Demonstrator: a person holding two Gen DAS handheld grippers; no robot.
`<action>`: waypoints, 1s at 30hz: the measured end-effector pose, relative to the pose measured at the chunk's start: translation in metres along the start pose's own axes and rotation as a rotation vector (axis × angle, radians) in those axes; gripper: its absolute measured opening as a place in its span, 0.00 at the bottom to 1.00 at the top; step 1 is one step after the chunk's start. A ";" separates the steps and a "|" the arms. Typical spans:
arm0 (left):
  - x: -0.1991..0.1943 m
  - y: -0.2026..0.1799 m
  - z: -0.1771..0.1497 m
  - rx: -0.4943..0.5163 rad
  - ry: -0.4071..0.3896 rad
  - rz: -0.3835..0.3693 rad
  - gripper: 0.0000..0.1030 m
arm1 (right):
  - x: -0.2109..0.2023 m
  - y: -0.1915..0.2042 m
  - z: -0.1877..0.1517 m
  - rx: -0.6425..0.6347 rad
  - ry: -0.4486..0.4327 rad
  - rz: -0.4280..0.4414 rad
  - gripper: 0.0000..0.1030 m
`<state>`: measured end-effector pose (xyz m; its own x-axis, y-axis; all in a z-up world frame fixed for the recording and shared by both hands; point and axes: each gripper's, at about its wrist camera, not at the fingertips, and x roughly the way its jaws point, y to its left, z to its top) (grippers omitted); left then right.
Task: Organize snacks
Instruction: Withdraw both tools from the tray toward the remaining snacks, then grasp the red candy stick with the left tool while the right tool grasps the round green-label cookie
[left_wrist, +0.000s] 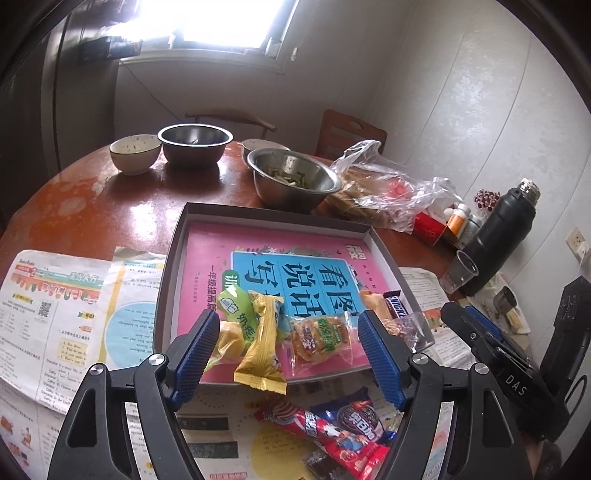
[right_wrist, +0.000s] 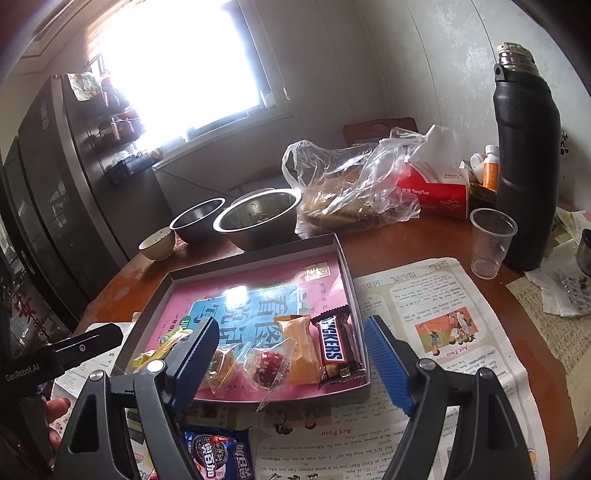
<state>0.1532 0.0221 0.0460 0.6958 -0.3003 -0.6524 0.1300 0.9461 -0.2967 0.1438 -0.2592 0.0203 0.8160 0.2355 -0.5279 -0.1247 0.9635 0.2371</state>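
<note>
In tray (left_wrist: 173, 258): Snickers (right_wrist: 334, 345), yellow pack (left_wrist: 260, 343), more.
Left out: Oreo (right_wrist: 218, 456), red bar (left_wrist: 321, 435).
My fingers: both pairs spread, empty.

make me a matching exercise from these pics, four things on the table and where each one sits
Things:
1. Snickers bar
2. Oreo pack
3. clear plastic cup
4. red tissue box

Places:
A. on the newspaper, outside the tray's near edge
B. behind the crumpled plastic bag
C. inside the tray, by its right wall
D. standing next to the black flask

Pairs: 1-C, 2-A, 3-D, 4-B
</note>
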 end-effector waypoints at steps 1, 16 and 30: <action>-0.002 0.000 -0.001 0.003 -0.002 0.000 0.76 | -0.003 0.001 0.000 -0.003 -0.003 0.000 0.78; -0.015 -0.009 -0.044 0.025 0.066 0.007 0.76 | -0.035 0.006 -0.037 -0.044 0.052 0.055 0.79; -0.021 -0.029 -0.076 0.081 0.103 0.035 0.76 | -0.058 0.007 -0.072 -0.096 0.099 0.077 0.79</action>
<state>0.0811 -0.0084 0.0149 0.6253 -0.2743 -0.7306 0.1670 0.9616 -0.2181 0.0553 -0.2573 -0.0063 0.7432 0.3156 -0.5900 -0.2415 0.9489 0.2033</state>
